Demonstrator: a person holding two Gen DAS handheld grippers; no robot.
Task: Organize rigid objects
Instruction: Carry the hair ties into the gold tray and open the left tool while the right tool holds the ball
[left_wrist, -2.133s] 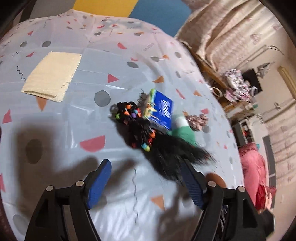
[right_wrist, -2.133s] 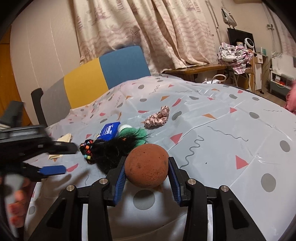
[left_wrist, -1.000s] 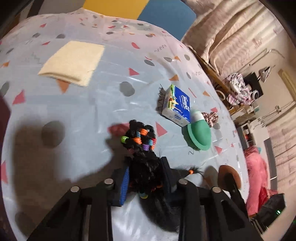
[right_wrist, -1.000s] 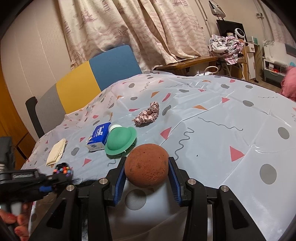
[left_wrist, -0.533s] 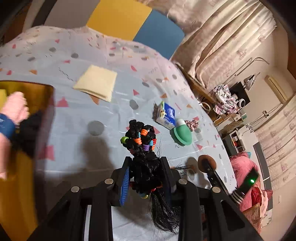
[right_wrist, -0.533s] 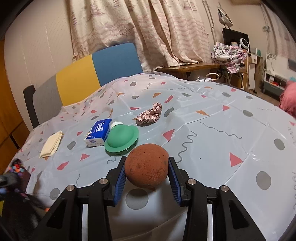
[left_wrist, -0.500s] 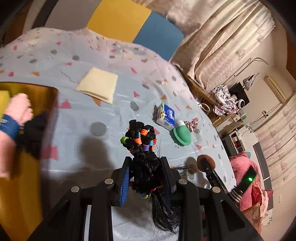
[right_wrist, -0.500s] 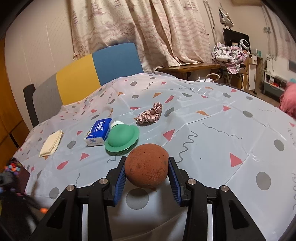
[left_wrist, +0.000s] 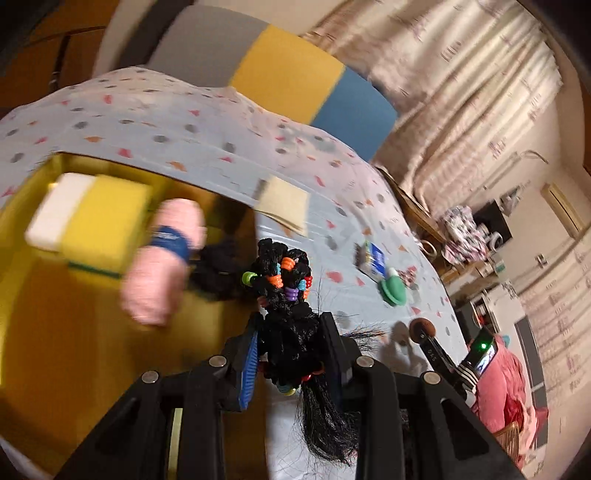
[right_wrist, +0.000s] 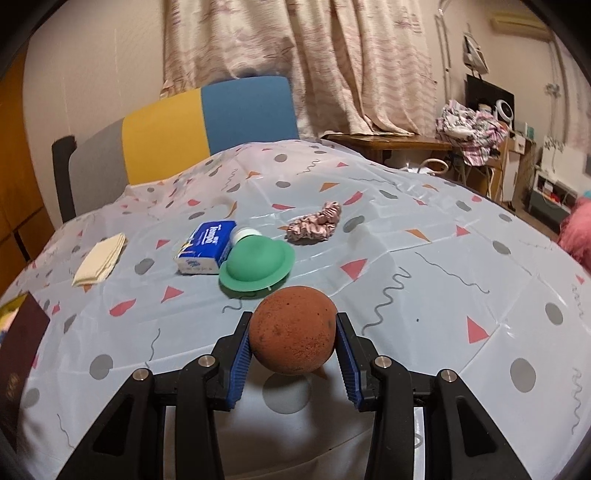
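Left wrist view: left gripper (left_wrist: 291, 354) fingers clamp beaded black hair piece (left_wrist: 286, 295); right gripper (right_wrist: 293, 356) fingers grip brown ball (right_wrist: 291, 334).

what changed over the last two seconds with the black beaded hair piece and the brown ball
The left gripper, open at first, closed on the black beaded hair piece, lifted it off the table and carried it over the yellow box. The right gripper kept hold of the brown ball.
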